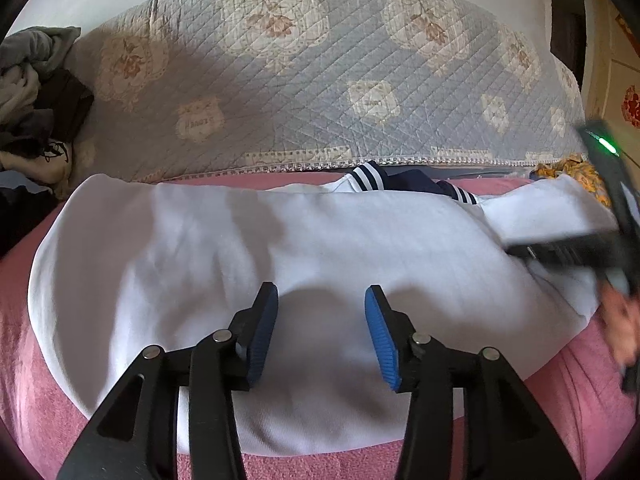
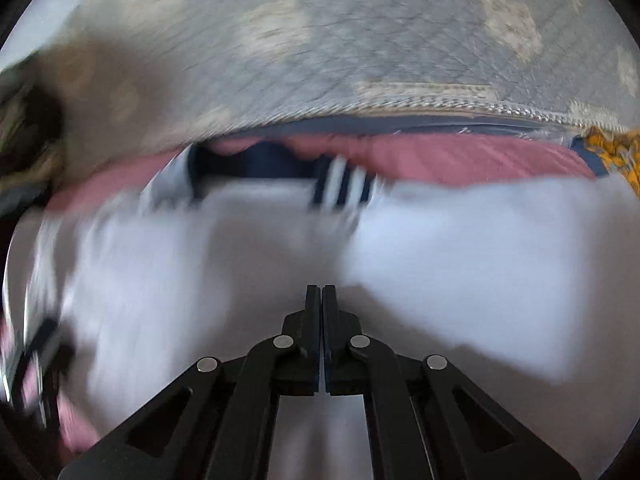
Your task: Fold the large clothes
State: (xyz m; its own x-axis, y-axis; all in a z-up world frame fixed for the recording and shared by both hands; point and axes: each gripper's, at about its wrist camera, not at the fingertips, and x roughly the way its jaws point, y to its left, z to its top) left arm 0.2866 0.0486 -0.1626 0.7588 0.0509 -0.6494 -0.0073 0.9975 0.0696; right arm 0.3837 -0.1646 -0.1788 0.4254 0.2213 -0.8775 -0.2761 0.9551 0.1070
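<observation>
A large white garment [image 1: 240, 248] lies folded and spread across the pink blanket [image 1: 24, 360]. Its navy collar with white stripes [image 1: 372, 178] is at the far edge. My left gripper [image 1: 322, 300] hovers over the near part of the garment, its blue pads [image 1: 378, 320] apart with nothing between them. In the right wrist view, which is blurred, my right gripper [image 2: 321, 290] is shut above the white garment [image 2: 460, 260], with no cloth seen between its fingers. The striped collar [image 2: 340, 184] lies beyond it. The right gripper [image 1: 516, 250] also reaches in from the right over the garment.
A grey-blue quilted cover with flower patches [image 1: 320, 80] rises behind the blanket. A heap of grey, dark and cream clothes [image 1: 36, 92] sits at the far left. A yellow patterned cloth [image 1: 568, 172] lies at the far right. A person's hand [image 1: 620, 320] holds the right gripper.
</observation>
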